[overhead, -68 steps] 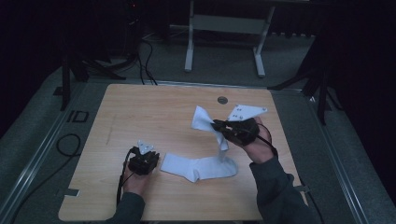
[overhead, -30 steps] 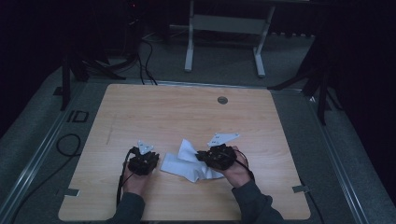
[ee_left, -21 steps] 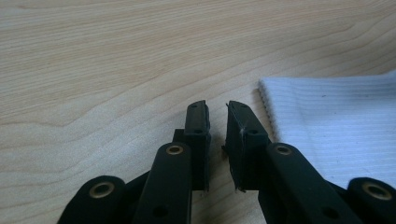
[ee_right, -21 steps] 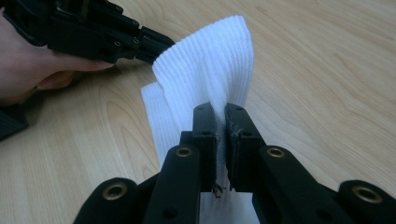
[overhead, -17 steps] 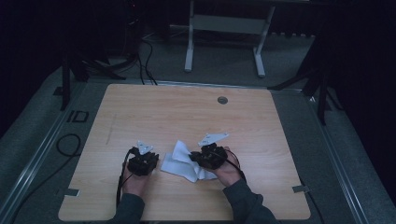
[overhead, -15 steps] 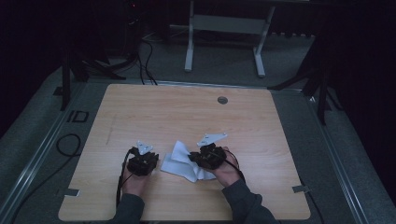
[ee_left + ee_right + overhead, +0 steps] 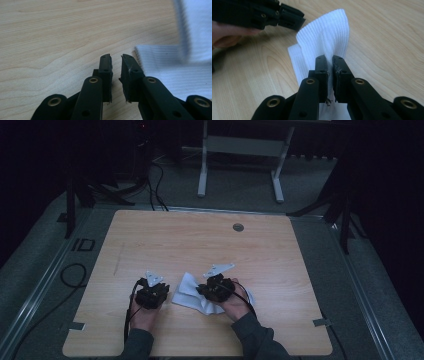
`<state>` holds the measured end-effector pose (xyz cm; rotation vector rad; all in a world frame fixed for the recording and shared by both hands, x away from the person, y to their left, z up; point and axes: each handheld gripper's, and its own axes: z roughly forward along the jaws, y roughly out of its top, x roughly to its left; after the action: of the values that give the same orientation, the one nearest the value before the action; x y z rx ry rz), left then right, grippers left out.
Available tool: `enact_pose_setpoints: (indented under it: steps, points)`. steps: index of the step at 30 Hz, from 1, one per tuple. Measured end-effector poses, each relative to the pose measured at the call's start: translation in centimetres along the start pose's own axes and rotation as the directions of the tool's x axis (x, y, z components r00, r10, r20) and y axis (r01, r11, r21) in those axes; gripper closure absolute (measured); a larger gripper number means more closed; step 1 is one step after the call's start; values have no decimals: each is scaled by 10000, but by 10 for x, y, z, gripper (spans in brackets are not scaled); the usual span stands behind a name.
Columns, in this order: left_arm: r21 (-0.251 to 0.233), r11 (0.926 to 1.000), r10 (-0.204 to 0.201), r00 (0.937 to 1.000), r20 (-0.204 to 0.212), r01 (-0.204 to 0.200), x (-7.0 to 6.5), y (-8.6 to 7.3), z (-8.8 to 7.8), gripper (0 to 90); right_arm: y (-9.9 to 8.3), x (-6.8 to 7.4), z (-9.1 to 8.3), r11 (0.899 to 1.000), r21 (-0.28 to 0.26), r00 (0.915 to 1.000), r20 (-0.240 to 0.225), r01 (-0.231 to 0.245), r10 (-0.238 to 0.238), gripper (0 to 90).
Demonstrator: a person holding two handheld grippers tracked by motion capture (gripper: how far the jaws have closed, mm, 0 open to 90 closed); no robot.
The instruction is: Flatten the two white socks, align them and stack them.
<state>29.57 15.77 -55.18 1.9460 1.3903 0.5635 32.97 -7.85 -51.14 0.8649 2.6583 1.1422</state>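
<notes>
1. The biggest thing is the wooden table. It is smooth, so the white sock could slide on it. The sock lies near the front edge, between the two grippers. If it slides while it is being folded, the fold could end up crooked.

2. Next is the sock itself. It is soft and floppy. One end stands up in the right gripper view, and the rest lies flat on the wood. The lifted part could flop the wrong way or bunch up if it is let go too soon or too high.

3. The right gripper is pinching a fold of the sock, with its jaws almost together. It holds just a thin bit of cloth. A quick pull could make the cloth slip out, and then the fold would fall open.

4. The left gripper has its jaws close together with a thin gap and nothing in between. It sits on the table just beside the edge of the sock, so that side looks loose. When the other gripper pushes or pulls, the whole sock may go along with it.

5. The two grippers are near each other. They could bump, or a jaw could catch the ribbed cloth and drag it.
</notes>
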Motion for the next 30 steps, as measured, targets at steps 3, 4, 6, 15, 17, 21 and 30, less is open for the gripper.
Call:
enact_pose_setpoints:
  steps: [3, 4, 6, 15, 17, 21, 30]
  points:
    - [-17, 10000, -22, 10000, 4, 22, 0, 0, -1, 783, 1, 4, 5, 9997, 208, 9999, 62, 151, -152, 832]
    - [-29, 10000, -31, 10000, 13, 31, 0, 0, -1, 783, 1, 5, 7, 9996, 253, 9999, 45, 154, -155, 832]
    - [-38, 10000, -34, 10000, 12, 34, 0, 0, -1, 783, 2, 6, 9, 9994, 316, 9999, -6, 129, -128, 832]
    - [-121, 9999, -4, 10000, 62, 5, -2, 0, -1, 784, 1, 15, 20, 9974, 693, 9998, -118, 181, -173, 830]
    - [-211, 9998, 47, 9999, 101, -45, -3, 0, -2, 783, 0, 14, 21, 9974, 706, 9999, -97, 137, -131, 830]
    - [-355, 9990, 270, 9992, 279, -260, -7, 1, -4, 784, -1, 13, 25, 9963, 857, 10000, 3, -99, 99, 830]
    - [-398, 9960, 827, 9942, 684, -801, -20, 3, -2, 806, -4, 15, 33, 9940, 1089, 10000, 31, -84, 81, 825]
